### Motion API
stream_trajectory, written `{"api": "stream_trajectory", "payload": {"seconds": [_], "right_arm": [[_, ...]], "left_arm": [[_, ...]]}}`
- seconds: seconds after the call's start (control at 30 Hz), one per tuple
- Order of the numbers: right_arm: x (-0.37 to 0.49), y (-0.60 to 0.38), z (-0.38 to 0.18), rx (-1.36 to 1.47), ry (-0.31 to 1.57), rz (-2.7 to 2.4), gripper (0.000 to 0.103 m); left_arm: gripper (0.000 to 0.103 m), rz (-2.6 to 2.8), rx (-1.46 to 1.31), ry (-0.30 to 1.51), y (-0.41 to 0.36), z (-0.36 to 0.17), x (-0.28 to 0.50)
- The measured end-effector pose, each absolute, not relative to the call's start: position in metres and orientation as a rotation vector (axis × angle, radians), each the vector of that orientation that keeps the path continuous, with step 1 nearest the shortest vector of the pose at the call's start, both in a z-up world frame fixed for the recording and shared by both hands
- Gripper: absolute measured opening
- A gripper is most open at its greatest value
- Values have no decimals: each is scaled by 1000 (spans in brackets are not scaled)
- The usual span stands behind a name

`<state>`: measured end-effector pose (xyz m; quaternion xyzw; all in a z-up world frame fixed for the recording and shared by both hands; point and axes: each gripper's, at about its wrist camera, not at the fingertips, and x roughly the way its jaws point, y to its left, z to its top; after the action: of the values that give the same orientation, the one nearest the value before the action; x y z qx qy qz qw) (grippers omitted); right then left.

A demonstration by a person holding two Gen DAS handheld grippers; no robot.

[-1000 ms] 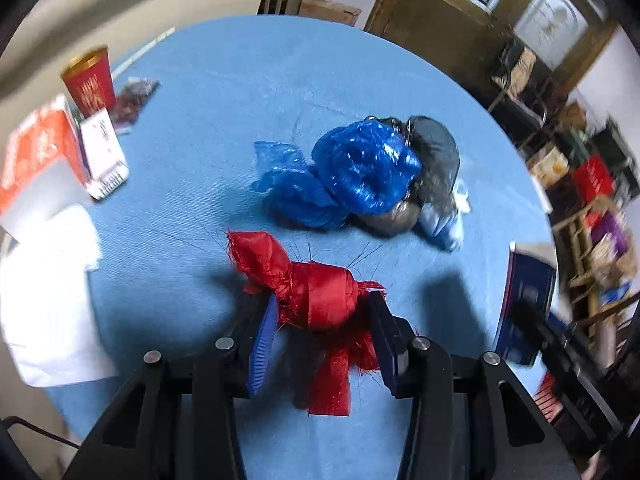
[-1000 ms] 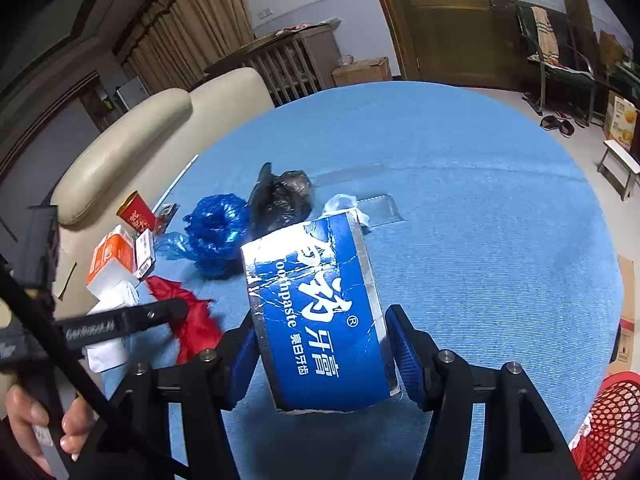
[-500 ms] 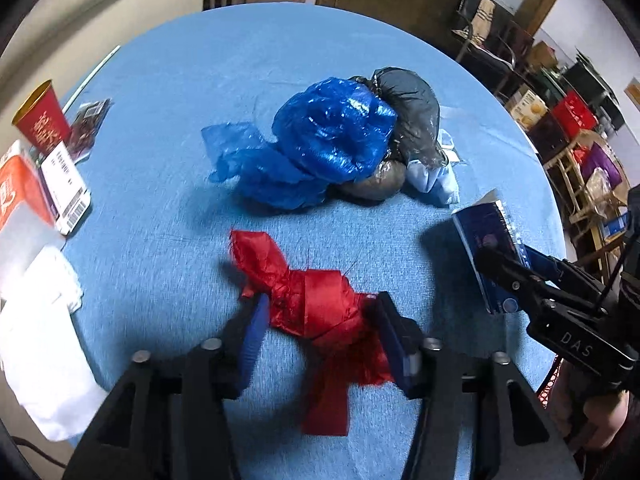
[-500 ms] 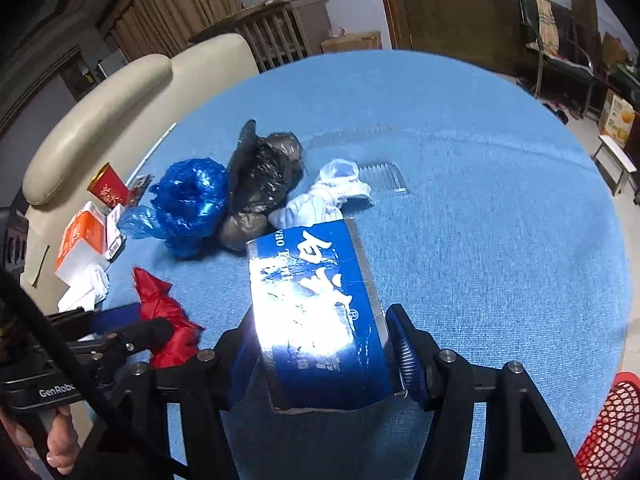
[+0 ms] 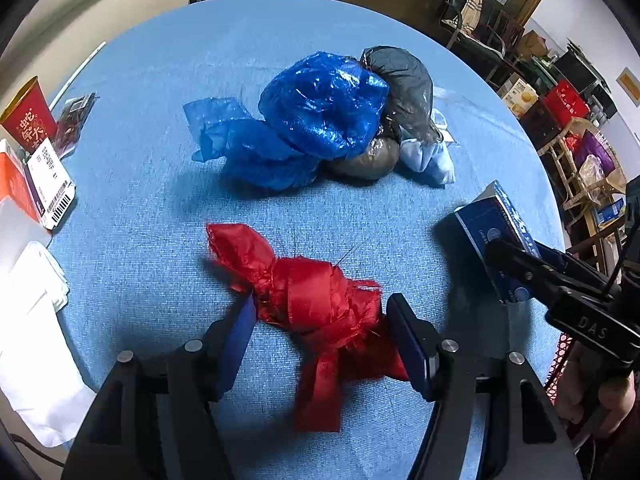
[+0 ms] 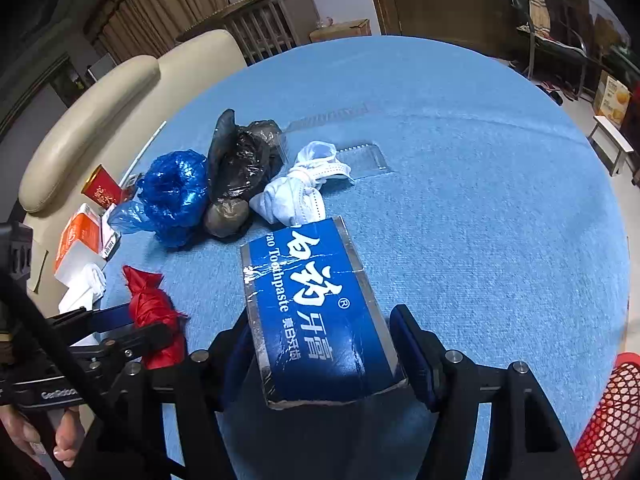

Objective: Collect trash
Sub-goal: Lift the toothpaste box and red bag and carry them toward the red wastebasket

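On a round blue-clothed table, the left gripper, jaws just opening, straddles a knotted red fabric bundle, while the right gripper, also opening, brackets a blue toothpaste box.

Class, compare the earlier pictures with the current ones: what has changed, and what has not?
Both grippers' jaws have been opening: the left gripper around the red ribbon, the right gripper around the toothpaste box, each thing between them. The bag pile stayed put.
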<state>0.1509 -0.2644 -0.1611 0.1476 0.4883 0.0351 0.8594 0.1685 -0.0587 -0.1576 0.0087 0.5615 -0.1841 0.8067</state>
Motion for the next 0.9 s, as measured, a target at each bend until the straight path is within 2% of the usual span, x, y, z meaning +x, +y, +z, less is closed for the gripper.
{"api": "stream_trajectory", "payload": {"seconds": [0.07,0.13,0.27,0.9], "right_arm": [[147,-269,-162,331,1031,80,71],[147,-273,-162,360,1040,88,72],[138,-282,-160,413,1042,93,72],[105,-282,-116,352,854,130,68]], "left_arm": [[68,-389,34,1200,-60,-159,166],[59,-401,36,1209,-60,-162,163],[55,-413,47,1197,-64,-161,155],[54,-362,70,1056,-89,-107,82]]}}
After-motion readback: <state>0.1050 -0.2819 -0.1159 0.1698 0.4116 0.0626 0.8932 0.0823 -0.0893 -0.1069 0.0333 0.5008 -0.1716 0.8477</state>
